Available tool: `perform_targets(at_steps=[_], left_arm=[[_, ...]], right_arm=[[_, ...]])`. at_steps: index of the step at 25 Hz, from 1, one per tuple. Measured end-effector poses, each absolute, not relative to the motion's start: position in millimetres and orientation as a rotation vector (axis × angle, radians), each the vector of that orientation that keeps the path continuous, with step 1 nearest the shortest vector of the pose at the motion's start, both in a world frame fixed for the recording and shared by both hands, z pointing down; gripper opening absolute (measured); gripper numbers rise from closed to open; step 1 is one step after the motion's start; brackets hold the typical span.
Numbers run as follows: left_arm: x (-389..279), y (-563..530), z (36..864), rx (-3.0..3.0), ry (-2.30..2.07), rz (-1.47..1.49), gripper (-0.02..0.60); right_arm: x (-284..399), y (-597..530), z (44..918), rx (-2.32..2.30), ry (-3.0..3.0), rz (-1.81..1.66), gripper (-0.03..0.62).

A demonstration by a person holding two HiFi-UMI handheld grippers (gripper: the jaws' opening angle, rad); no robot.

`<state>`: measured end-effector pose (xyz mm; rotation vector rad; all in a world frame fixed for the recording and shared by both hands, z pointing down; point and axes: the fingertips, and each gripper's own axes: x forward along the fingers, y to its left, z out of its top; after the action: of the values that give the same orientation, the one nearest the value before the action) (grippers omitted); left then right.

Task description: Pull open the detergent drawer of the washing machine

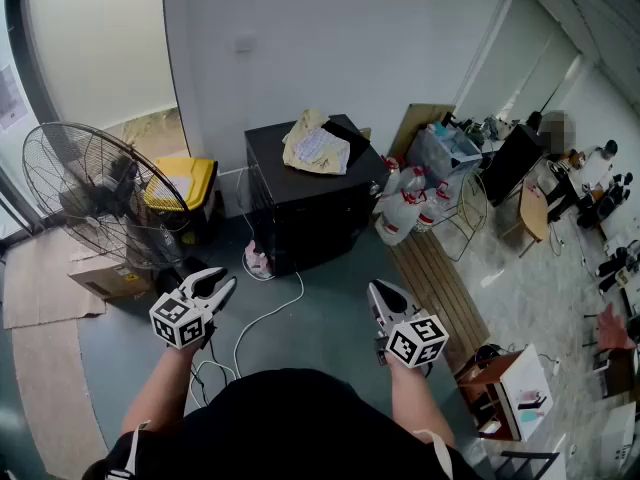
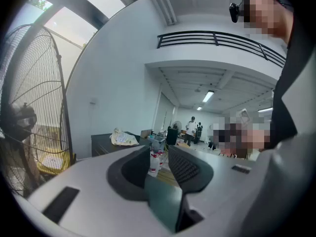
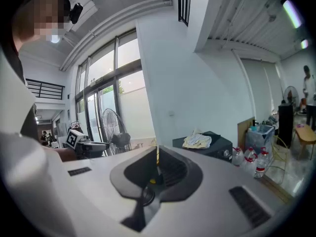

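**Facing the washer, both grippers held short of it**

Backed against the white wall, the black boxy washing machine (image 1: 300,218) carries a crumpled yellowish cloth (image 1: 316,146) on its lid (its detergent drawer cannot be made out). Well apart from it, over the grey-blue floor (image 1: 330,318), the left gripper (image 1: 224,280) has its fingers released with nothing between them. The right gripper (image 1: 380,290) has its fingers clenched on nothing. A white cable (image 1: 270,313) trails between them, and a round wire-caged fan (image 1: 95,193) stands at the left.

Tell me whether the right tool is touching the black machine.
Apart. The head view shows the right tool short of the black machine, with bare floor between them.
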<state>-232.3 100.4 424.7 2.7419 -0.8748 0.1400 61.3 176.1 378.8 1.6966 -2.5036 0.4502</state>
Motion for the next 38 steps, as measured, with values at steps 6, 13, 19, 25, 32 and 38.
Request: perform_targets(at_steps=[6, 13, 19, 25, 32, 38], left_arm=[[-236.0, 105.9, 424.5, 2.73, -0.865, 0.135, 0.121], [-233.7, 111.0, 424.3, 2.741, -0.838, 0.139, 0.121], [-237.7, 116.2, 426.0, 2.741, -0.825, 0.145, 0.121], [-242.7, 121.5, 426.5, 2.738, -0.83, 0.158, 0.121], [-237.7, 134.6, 425.4, 2.752, -0.808, 0.184, 0.121], [-231.5, 129.4, 430.1, 2.753, -0.81, 0.207, 0.143]], right_arm=[[57.9, 179.4, 376.4, 1.694, -2.497, 0.444, 0.012], [57.3, 184.6, 375.5, 1.732, -2.475, 0.452, 0.012], [52.6, 189.3, 379.1, 1.732, -2.454, 0.461, 0.012], [50.2, 194.5, 381.9, 1.728, -2.439, 0.465, 0.012], [51.1, 204.2, 386.8, 1.735, -2.423, 0.463, 0.013], [56.9, 200.1, 398.5, 1.736, -2.395, 0.475, 0.111]])
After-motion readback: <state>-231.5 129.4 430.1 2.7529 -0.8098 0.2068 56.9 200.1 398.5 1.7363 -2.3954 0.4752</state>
